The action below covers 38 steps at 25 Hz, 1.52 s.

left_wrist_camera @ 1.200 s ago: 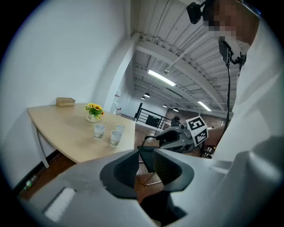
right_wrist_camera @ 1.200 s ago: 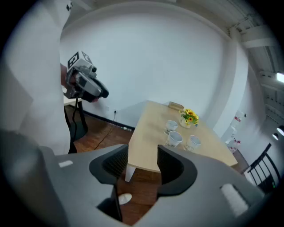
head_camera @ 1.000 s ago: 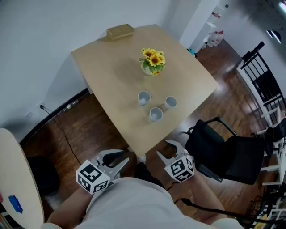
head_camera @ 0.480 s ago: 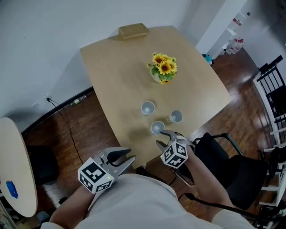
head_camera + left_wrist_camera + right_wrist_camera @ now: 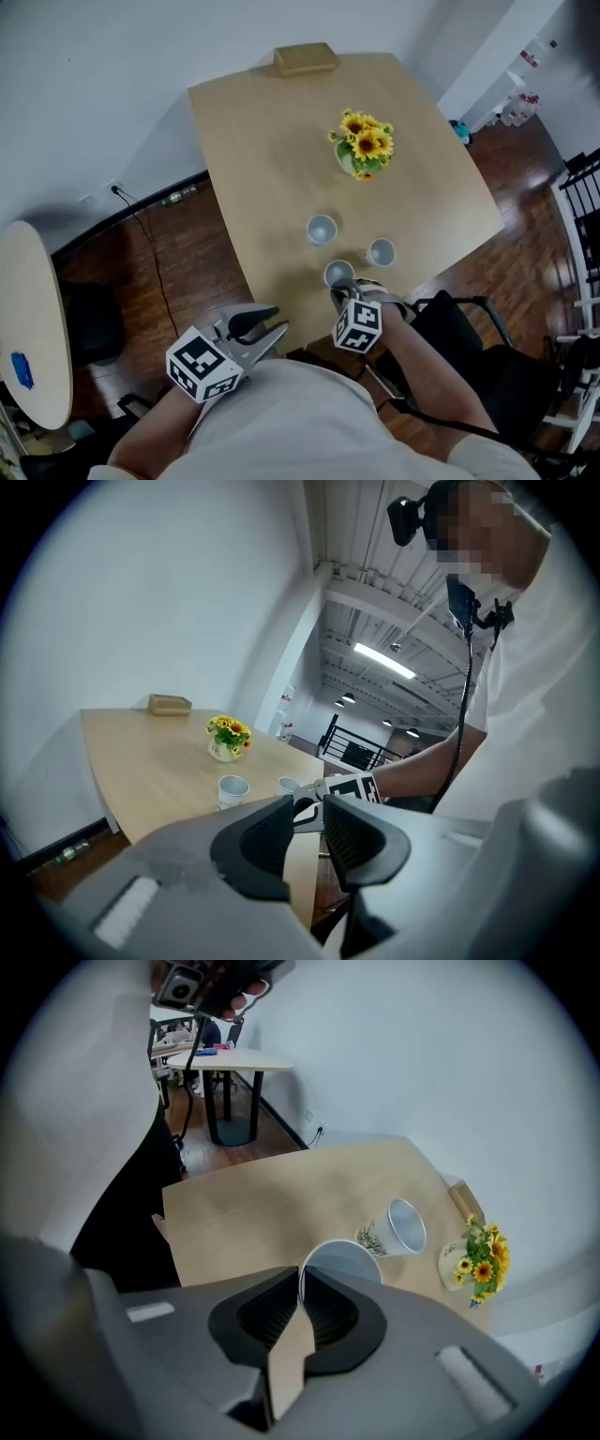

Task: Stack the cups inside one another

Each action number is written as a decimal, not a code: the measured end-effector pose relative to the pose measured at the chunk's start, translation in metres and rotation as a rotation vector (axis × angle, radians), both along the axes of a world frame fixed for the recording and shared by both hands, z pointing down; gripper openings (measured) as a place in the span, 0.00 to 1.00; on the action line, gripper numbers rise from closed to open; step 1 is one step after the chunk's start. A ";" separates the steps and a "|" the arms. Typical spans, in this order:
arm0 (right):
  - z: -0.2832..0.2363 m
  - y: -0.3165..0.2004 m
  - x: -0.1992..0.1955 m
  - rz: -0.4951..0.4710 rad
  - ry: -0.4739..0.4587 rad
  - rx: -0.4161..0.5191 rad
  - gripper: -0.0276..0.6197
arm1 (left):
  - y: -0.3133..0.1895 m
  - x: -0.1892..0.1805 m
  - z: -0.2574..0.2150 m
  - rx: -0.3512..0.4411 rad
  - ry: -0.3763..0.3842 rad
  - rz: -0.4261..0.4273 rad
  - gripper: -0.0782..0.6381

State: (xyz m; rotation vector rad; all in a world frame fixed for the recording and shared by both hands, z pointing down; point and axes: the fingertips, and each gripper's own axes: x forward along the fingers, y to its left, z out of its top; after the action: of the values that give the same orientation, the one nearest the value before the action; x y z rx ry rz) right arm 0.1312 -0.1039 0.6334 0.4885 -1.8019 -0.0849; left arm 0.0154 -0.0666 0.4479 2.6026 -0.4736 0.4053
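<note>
Right gripper [image 5: 300, 1288] fingers [image 5: 267, 1321], just closing, nearly together on near cup [image 5: 345, 1258] rim.

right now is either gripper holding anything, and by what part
The right gripper holds the nearest cup by its rim; its jaws have just been closing and now pinch the cup's wall. The left gripper holds nothing.

Person: white short-sleeved shirt [image 5: 291, 422]. A black camera [image 5: 411, 517] is mounted at the head, and a thin black cable [image 5: 466, 682] runs from it down the shirt front. Left tool [image 5: 274, 324] and right tool [image 5: 341, 289]: grey moulded bodies with black ribbed pads [image 5: 255, 844]. Each carries a white cube [image 5: 201, 364] printed with black square markers.
</note>
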 end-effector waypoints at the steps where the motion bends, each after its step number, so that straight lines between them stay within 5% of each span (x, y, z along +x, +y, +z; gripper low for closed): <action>1: 0.000 0.000 0.000 -0.005 -0.001 -0.002 0.08 | -0.001 0.000 0.000 0.001 -0.001 -0.005 0.26; 11: -0.045 -0.003 -0.001 -0.017 -0.054 0.011 0.07 | -0.007 -0.002 -0.002 0.011 -0.011 -0.025 0.26; 24: -0.118 -0.030 0.077 0.074 -0.074 0.065 0.07 | -0.014 0.023 -0.012 0.031 -0.001 -0.016 0.26; 38: -0.087 -0.041 0.124 0.125 -0.086 -0.071 0.07 | -0.020 0.036 -0.013 0.032 -0.005 -0.062 0.26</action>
State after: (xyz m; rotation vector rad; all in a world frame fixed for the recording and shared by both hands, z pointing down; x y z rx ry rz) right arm 0.2548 -0.1449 0.5463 0.5599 -1.8472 0.0875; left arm 0.0514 -0.0868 0.4348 2.6111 -0.5657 0.3868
